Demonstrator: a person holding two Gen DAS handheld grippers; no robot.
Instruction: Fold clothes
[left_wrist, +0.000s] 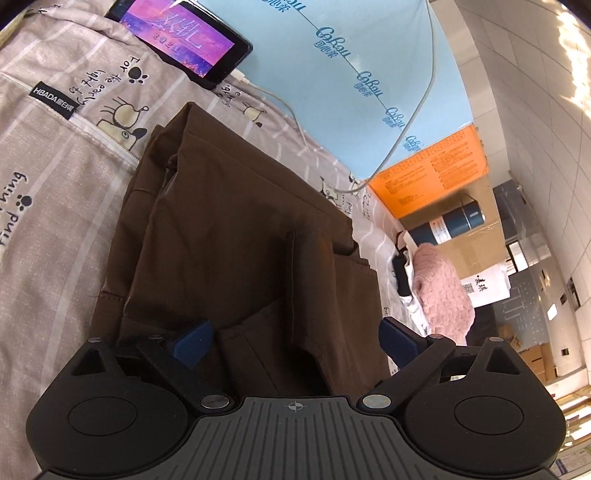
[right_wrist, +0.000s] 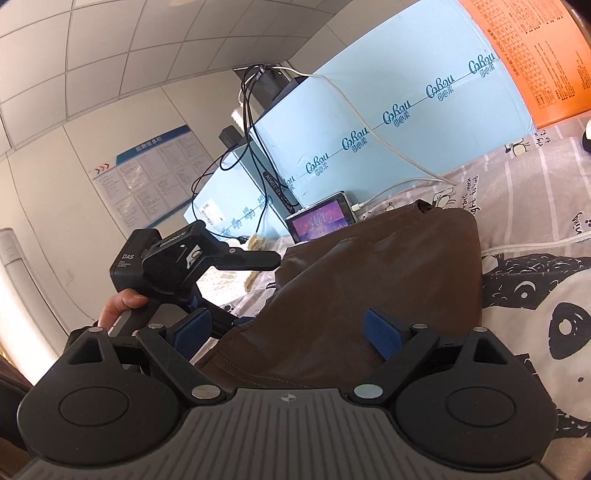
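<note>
Left gripper (left_wrist: 295, 338): nearest the left wrist camera; its two blue pads stand wide apart, clamping nothing, with brown cloth lying in the gap below them.
Right gripper (right_wrist: 288, 332): jaws likewise spread wide; nothing pinched, though the brown cloth lies under and between the pads.
Brown garment (left_wrist: 236, 229): partly folded, stretching straight ahead of the left gripper on the bed, with several layered edges and a flap just beyond the pads; in the right wrist view it (right_wrist: 373, 280) fills the space ahead of the right gripper and runs on toward the far end.
Bedsheet (left_wrist: 48, 177): grey, striped, printed with cartoon animals and paw marks; it lies under the garment and spreads to both sides of the left gripper.
Phone (left_wrist: 184, 35): far ahead and to the left of the left gripper, screen lit pink and purple, lying past the garment's far end, with a white cable (left_wrist: 280, 99) plugged into it.
Blue panel (left_wrist: 332, 55): printed with a repeated logo, standing beyond the phone along the bed's edge.
Pink knit (left_wrist: 443, 284): a bunched pink piece, ahead and to the right of the left gripper, apart from the brown garment.
Hand (right_wrist: 118, 306): seen left of the right gripper, holding the handle of the left gripper (right_wrist: 255, 260), which points across toward the garment.
</note>
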